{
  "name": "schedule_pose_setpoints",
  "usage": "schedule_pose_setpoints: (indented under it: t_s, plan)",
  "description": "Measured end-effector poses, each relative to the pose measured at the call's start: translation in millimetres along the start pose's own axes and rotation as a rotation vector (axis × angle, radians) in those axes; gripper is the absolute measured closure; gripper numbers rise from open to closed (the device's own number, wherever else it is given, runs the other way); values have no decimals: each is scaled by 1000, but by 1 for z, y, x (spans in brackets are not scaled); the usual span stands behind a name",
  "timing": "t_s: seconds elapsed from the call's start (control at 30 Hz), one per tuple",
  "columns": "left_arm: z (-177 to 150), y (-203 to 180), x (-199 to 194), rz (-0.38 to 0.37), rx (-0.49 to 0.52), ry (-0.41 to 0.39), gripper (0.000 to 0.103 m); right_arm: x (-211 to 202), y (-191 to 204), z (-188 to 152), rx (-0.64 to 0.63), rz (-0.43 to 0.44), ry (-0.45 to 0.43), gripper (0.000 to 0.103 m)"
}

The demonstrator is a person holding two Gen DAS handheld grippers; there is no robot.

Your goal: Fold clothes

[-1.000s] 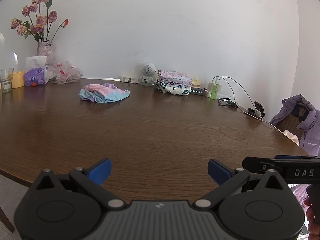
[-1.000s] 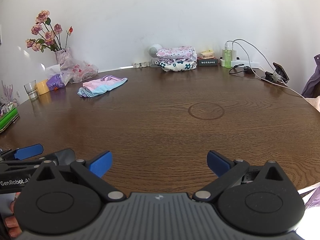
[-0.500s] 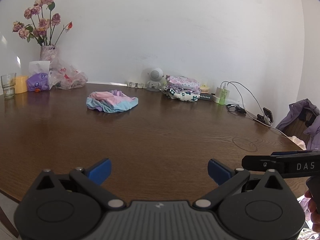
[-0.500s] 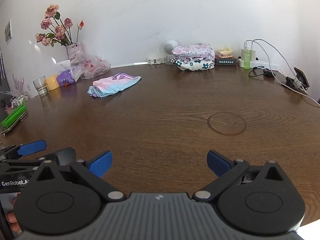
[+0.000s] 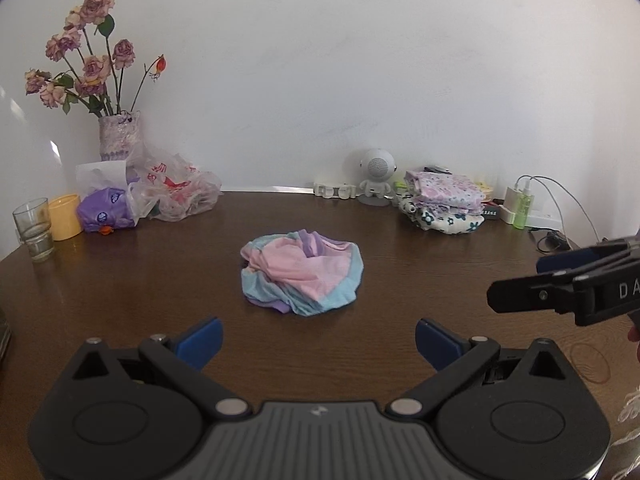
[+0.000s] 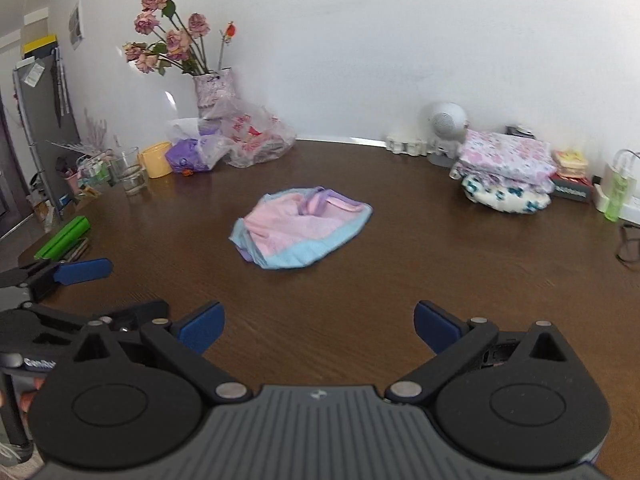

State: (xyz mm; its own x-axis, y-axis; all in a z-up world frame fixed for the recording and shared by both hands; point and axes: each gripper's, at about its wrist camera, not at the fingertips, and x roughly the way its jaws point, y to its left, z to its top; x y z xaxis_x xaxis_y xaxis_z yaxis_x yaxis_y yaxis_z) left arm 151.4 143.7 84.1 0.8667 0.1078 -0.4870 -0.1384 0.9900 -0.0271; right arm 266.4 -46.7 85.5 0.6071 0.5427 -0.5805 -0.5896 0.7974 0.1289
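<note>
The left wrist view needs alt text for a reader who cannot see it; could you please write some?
A crumpled pink, blue and purple garment lies on a dark brown wooden table, ahead of the open left claw. The right claw enters from the right edge. A stack of folded floral clothes sits by the white wall.

The crumpled garment is pink with pale blue and lilac bands. The table is dark brown woodgrain. The folded clothes carry purple florals above a white piece with dark teal flowers. The cup is yellow (beside a clear glass). Gripper fingertips are blue.
</note>
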Motion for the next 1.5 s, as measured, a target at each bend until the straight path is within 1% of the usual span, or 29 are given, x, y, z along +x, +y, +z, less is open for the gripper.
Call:
schedule_pose_setpoints:
  t_s: [0.07,0.17,0.2,0.27,0.3,0.33,0.4,0.47,0.5,0.53,0.6,0.67,0.7,0.73,0.77,0.83,0.87,0.9,0.93,0.97,1.0,1.03,1.07,1.1,1.13,1.23,1.37,1.43,1.5]
  plan:
    - [13,7,18,18,9,11,0,24,6,30,-20,23,9,0]
    - [31,18,47,39,-2,38,0,70,9,71,-33,-11,21,0]
    - [37,22,58,40,-16,51,0,87,6,82,-22,-8,35,1]
    - [50,29,78,29,-36,62,0,122,-3,102,17,11,74,4]
    - [53,29,86,37,-38,65,0,140,-10,108,48,20,99,11]
    - [58,31,95,51,-35,62,0,156,-18,114,81,29,121,20]
    - [66,32,114,72,-19,58,0,186,-34,120,156,40,149,29]
    - [71,33,136,90,-7,68,2,214,-50,122,231,64,171,33]
    - [73,33,147,91,0,81,3,227,-57,123,266,80,180,40]
    - [75,32,160,81,11,92,7,240,-63,122,304,108,192,49]
    - [77,29,180,60,44,108,9,263,-72,120,362,154,215,60]
    - [78,25,202,51,76,131,15,282,-76,118,392,164,230,68]
    - [79,23,212,45,89,142,19,288,-78,118,403,173,233,76]
    - [78,22,222,40,90,152,20,295,-80,117,413,183,235,81]
    - [77,21,231,34,90,161,21,300,-81,117,425,190,235,83]
    - [76,20,250,12,76,172,30,308,-83,117,435,203,236,90]
    - [76,21,257,4,71,181,33,313,-84,117,442,214,245,94]
    - [76,21,264,-4,67,190,41,315,-85,116,451,225,248,97]
    - [75,22,271,-11,62,199,54,316,-87,116,458,242,245,102]
    - [76,24,274,-29,48,211,63,316,-87,116,464,254,239,102]
    - [76,26,277,-46,34,223,80,313,-88,116,470,260,231,102]
    - [76,28,279,-64,20,235,92,309,-91,115,480,273,220,102]
    - [76,31,277,-82,-6,239,94,304,-94,114,491,287,208,102]
    - [76,34,270,-103,-33,237,98,298,-98,114,503,302,200,102]
    - [75,36,263,-113,-41,228,100,288,-101,112,505,311,186,102]
    - [74,36,220,-133,-24,169,101,249,-106,107,491,337,136,102]
    - [60,29,143,-190,22,99,101,168,-101,84,414,394,91,102]
    - [42,18,98,-223,47,75,101,125,-94,61,365,421,94,102]
    - [15,5,52,-252,70,62,101,87,-84,33,322,445,112,102]
